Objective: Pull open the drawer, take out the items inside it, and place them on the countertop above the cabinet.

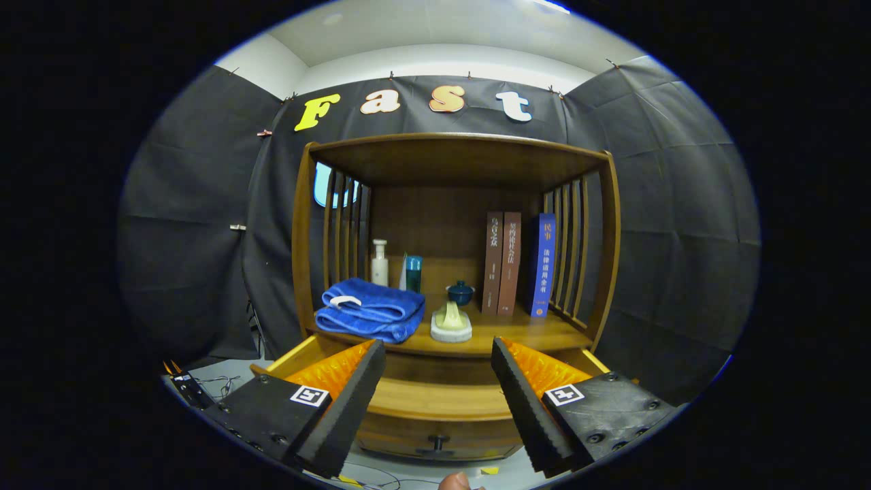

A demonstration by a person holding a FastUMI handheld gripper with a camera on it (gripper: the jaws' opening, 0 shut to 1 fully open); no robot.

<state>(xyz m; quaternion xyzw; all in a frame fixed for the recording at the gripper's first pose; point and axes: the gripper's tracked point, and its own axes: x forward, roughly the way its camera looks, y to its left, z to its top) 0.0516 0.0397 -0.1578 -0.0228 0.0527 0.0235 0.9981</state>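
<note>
The wooden cabinet's drawer [435,401] stands pulled out below the countertop [531,333]; its front panel carries a dark knob [439,444]. The strip of its inside that shows between my fingers is dark, and I make out no item there. My gripper [437,347] is open, its fingers spread wide over the drawer's two sides with nothing between them. On the countertop just beyond the fingertips lie a folded blue towel [371,309] and a pale green object on a white dish [450,325].
Farther back on the countertop stand a white pump bottle [380,263], a teal box [413,273], a small blue lidded pot [461,292] and three upright books [517,265]. Slatted side walls and a wooden top enclose it. Cables lie on the floor at the left.
</note>
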